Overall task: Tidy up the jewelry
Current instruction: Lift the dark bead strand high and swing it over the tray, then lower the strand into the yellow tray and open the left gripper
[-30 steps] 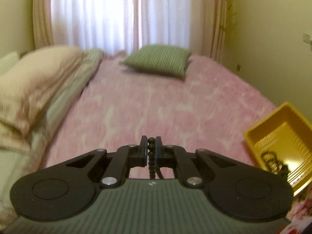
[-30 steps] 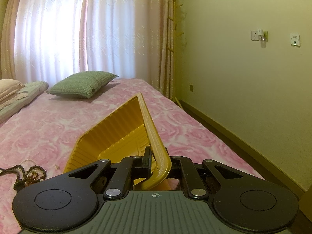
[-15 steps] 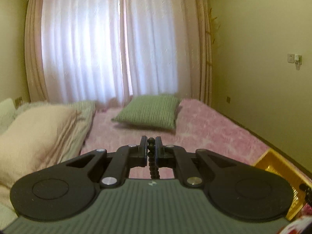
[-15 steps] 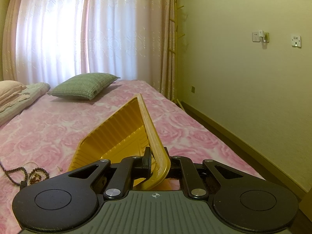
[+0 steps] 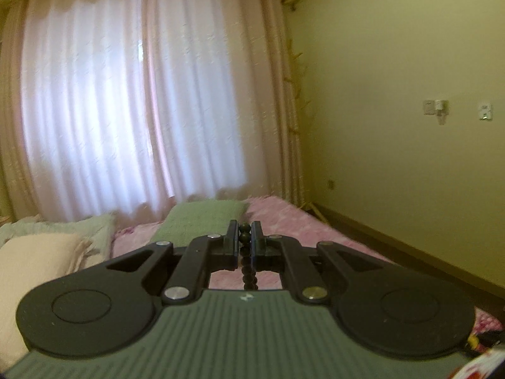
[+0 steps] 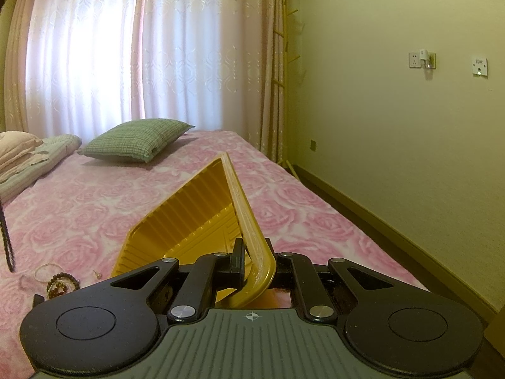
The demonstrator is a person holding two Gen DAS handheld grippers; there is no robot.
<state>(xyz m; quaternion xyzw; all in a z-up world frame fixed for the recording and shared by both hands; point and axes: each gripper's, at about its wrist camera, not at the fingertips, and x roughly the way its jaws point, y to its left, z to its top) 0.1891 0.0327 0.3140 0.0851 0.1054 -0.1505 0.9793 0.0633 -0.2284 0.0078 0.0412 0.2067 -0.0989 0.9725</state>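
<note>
My left gripper (image 5: 244, 237) is shut on a string of dark round beads (image 5: 247, 268), which hangs down between the pads and out of sight below. It is held high over the pink bed. In the right wrist view the same bead string (image 6: 8, 237) dangles at the far left edge. My right gripper (image 6: 255, 257) is shut on the rim of a yellow ribbed tray (image 6: 195, 218), tilted up on the bed. More jewelry lies on the cover left of the tray: a brown bead bracelet (image 6: 61, 282) and a thin pale loop (image 6: 44, 268).
A green checked cushion (image 6: 135, 140) lies toward the head of the pink rose-patterned bed (image 6: 94, 208), with cream and pale green pillows (image 6: 28, 154) at the left. White curtains (image 6: 126, 47) cover the window. A yellow-green wall (image 6: 394, 126) and a floor strip run along the right.
My left gripper has risen with the bead string; its view swung from the bed up to the curtains, and the yellow tray left it. In the right wrist view the dark beads lifted off the bed.
</note>
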